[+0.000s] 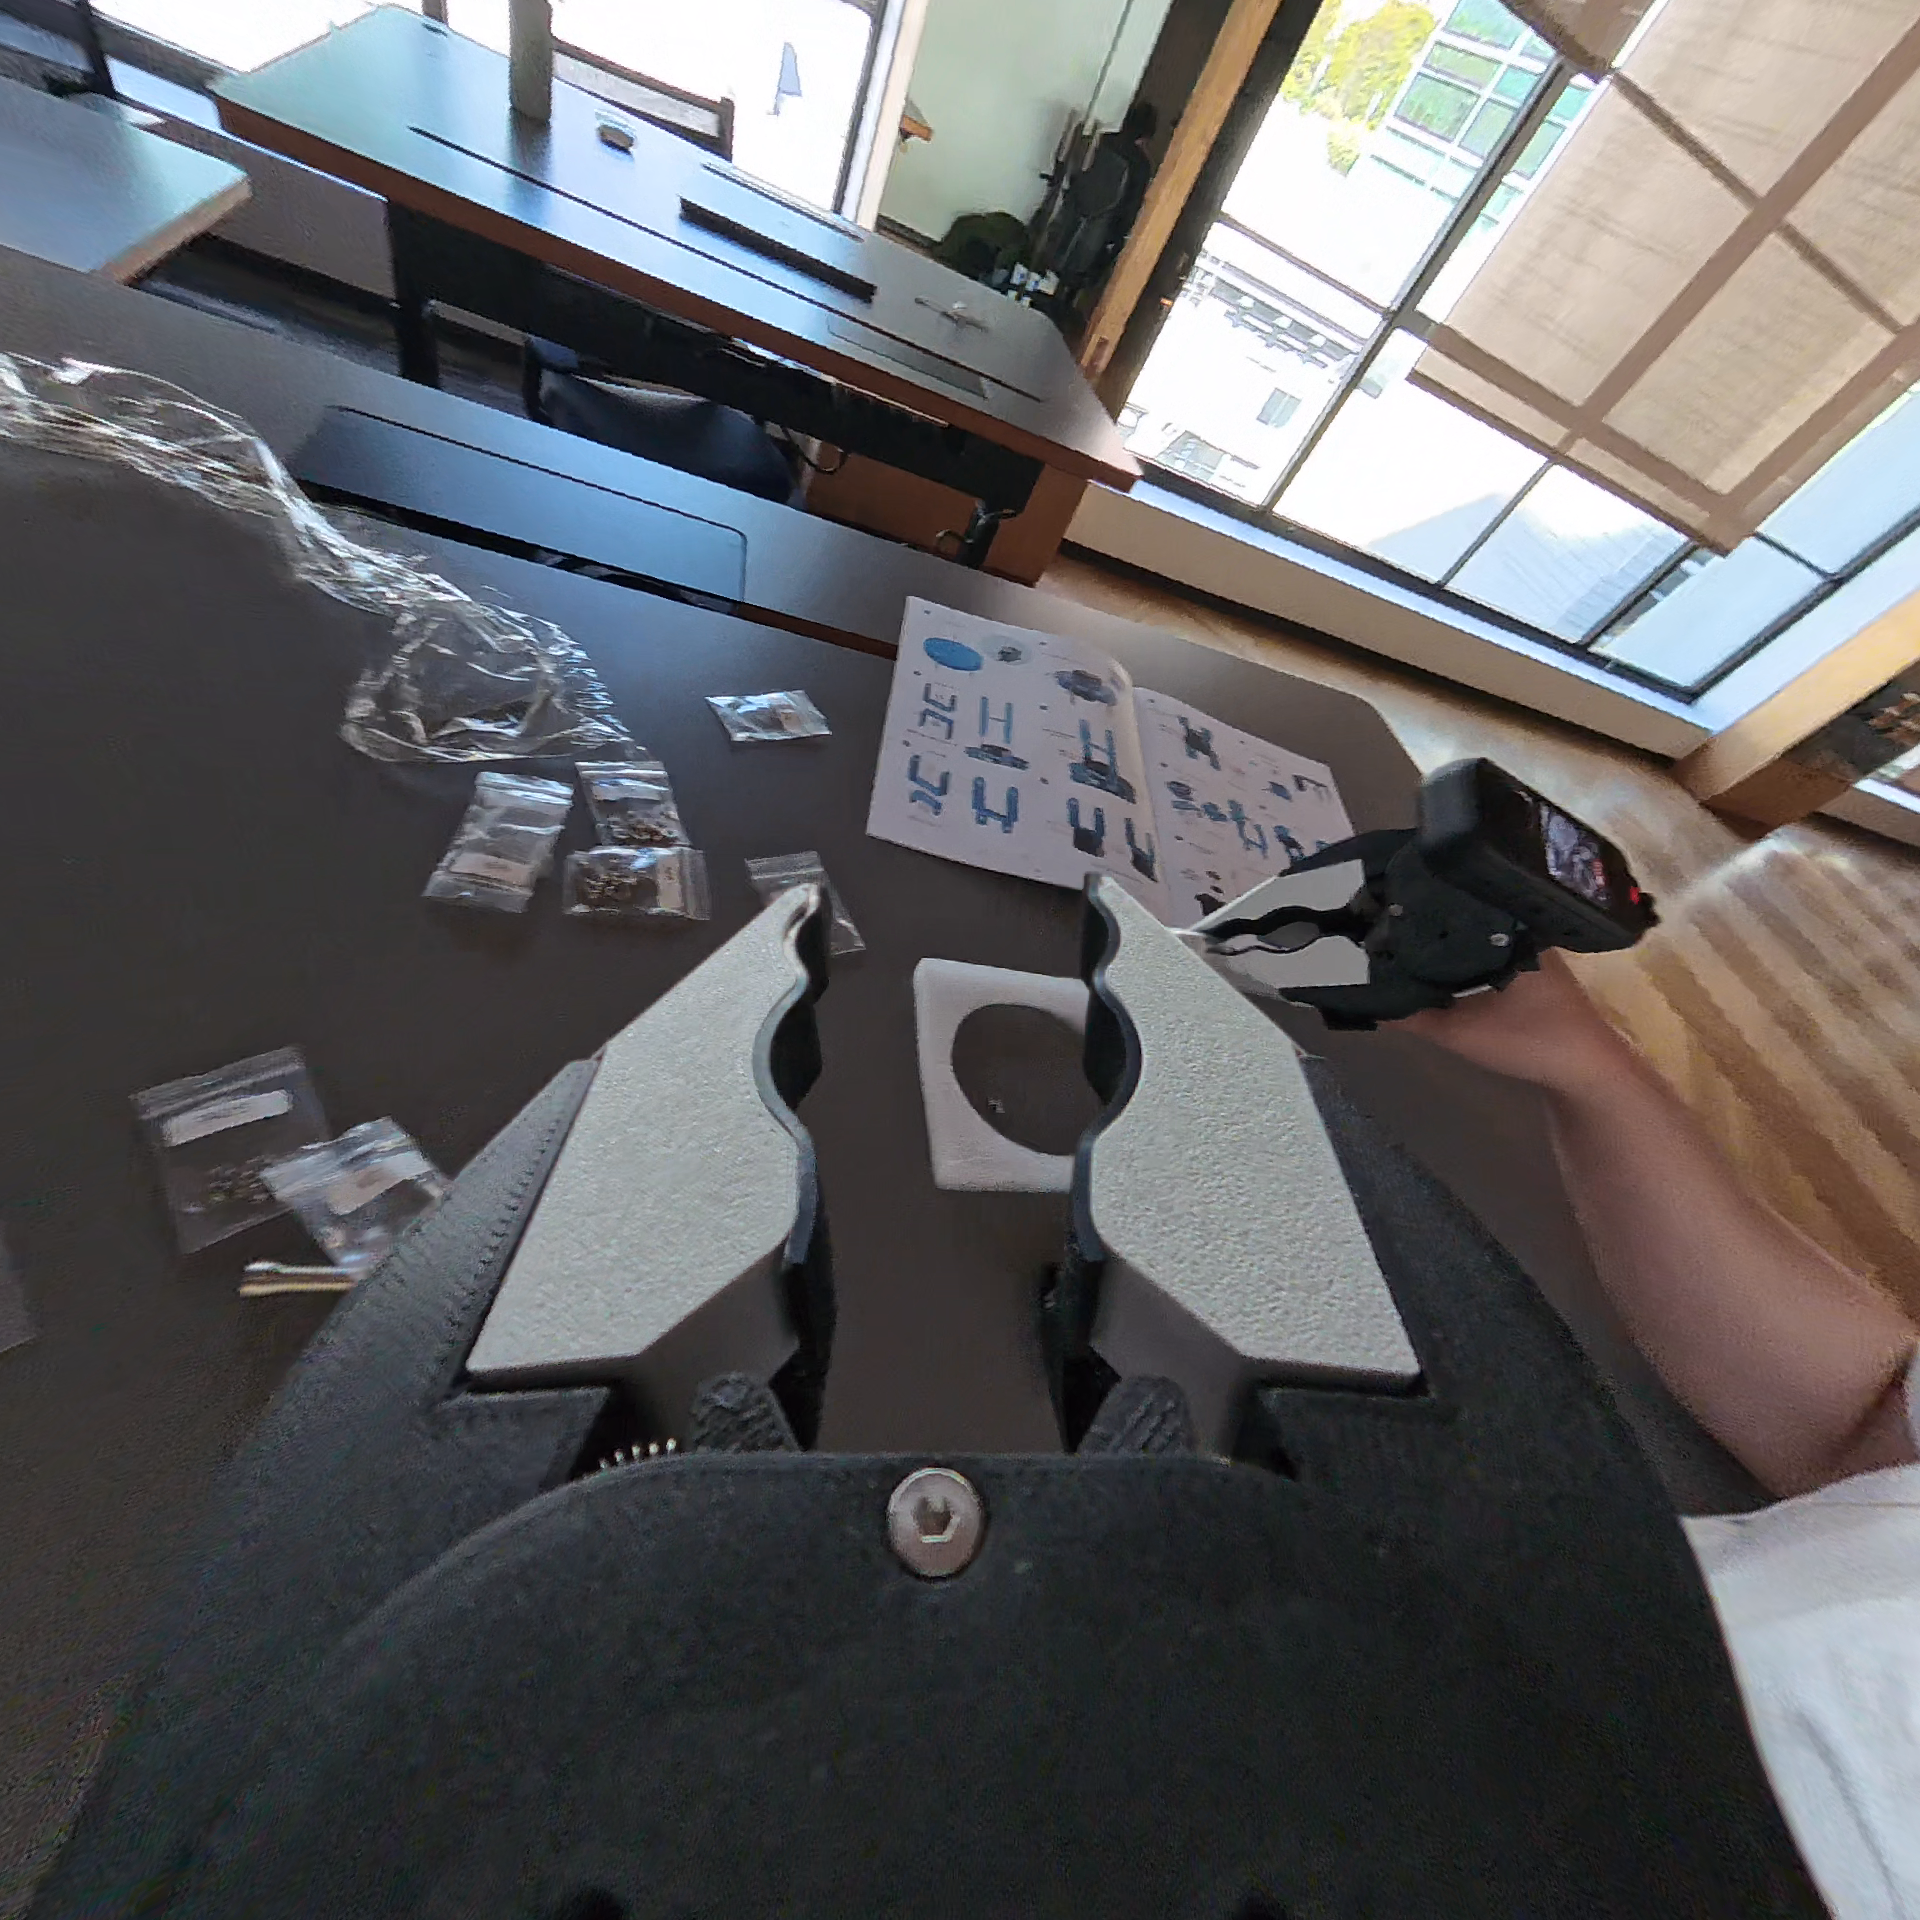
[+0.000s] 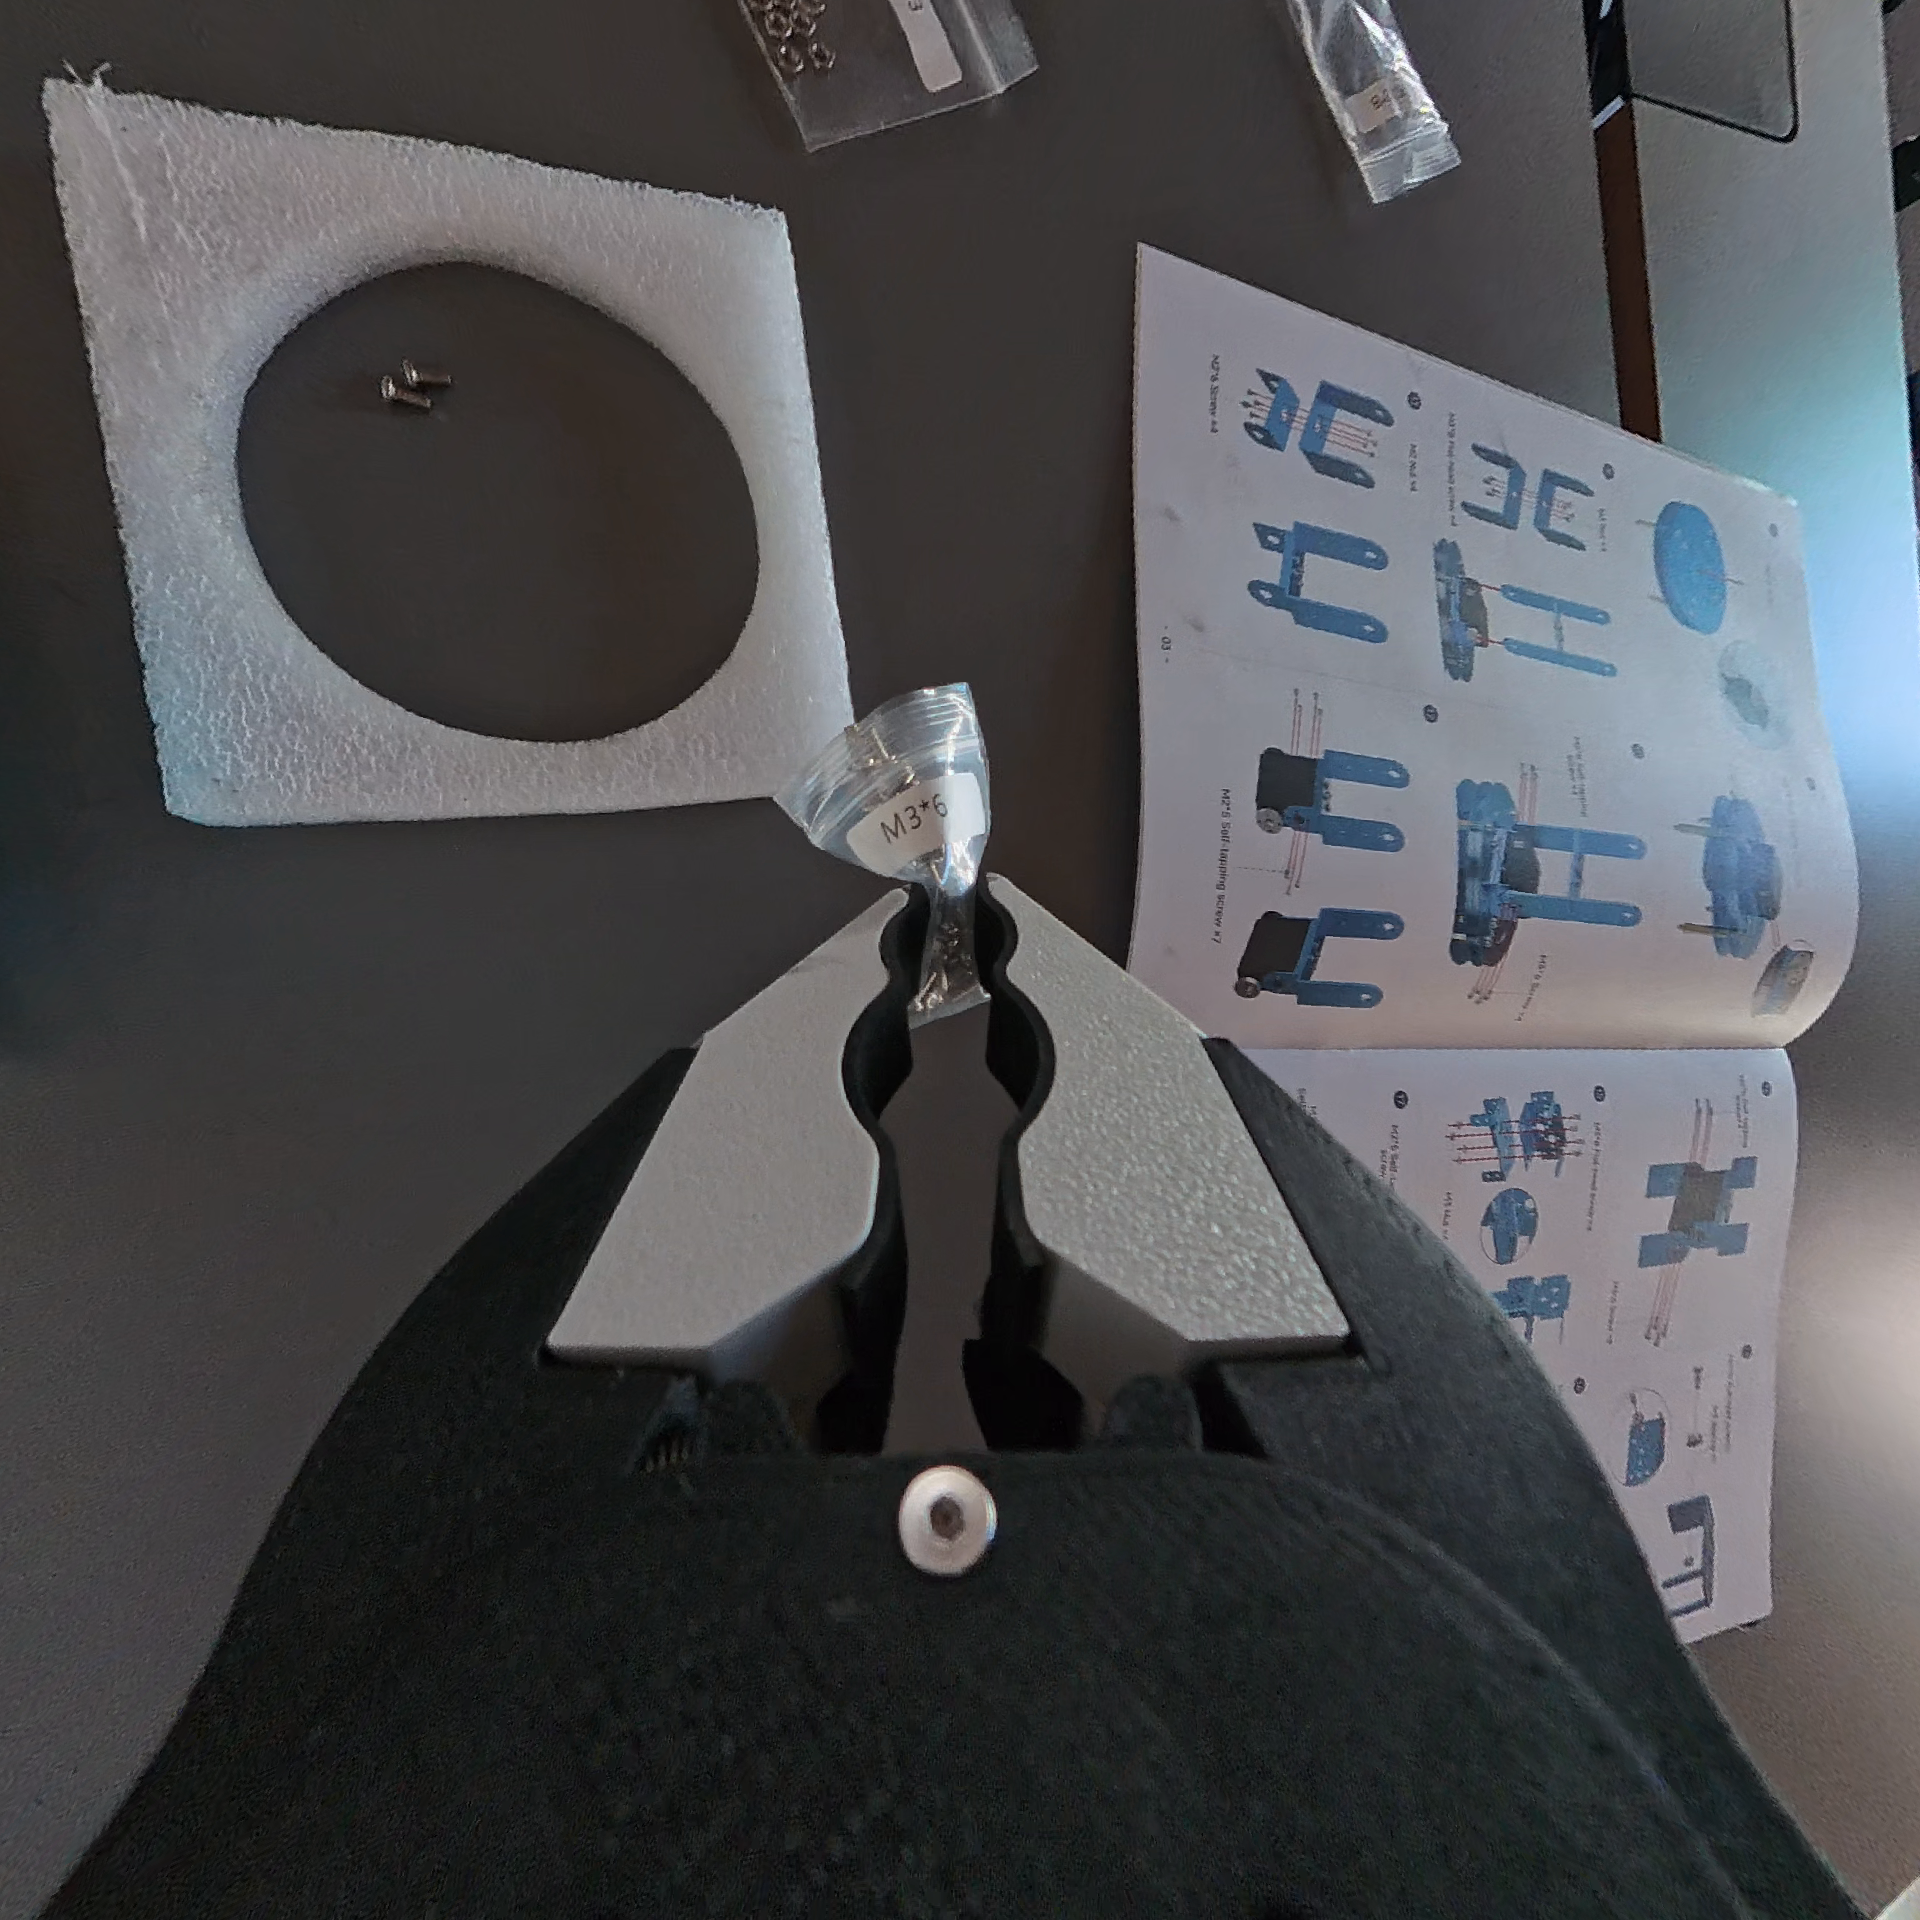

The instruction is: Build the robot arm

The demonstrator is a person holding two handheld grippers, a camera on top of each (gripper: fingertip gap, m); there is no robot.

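My right gripper (image 2: 948, 904) is shut on a small clear plastic bag of screws (image 2: 914, 790) with a white label, held above the dark table. Just left of the bag lies a white foam square (image 2: 208, 623) with a round hole; two small screws (image 2: 414, 387) lie on the table inside the hole. My left gripper (image 1: 951, 914) is open and empty, hovering over the same foam square (image 1: 951, 1164). The right gripper (image 1: 1226, 940) also shows in the left wrist view, held by a hand to the right.
An open instruction booklet (image 2: 1455, 727) with blue diagrams lies right of the foam; it also shows in the left wrist view (image 1: 1039, 769). Several small clear parts bags (image 1: 582, 842) and crumpled clear wrap (image 1: 447, 675) lie to the left. The table edge (image 1: 1382, 727) is beyond the booklet. Spacing between my two grippers at the tips: around 30 centimeters. My left tips are about 25 centimeters from the white foam square (image 2: 208, 623), my right tips only 12 centimeters.
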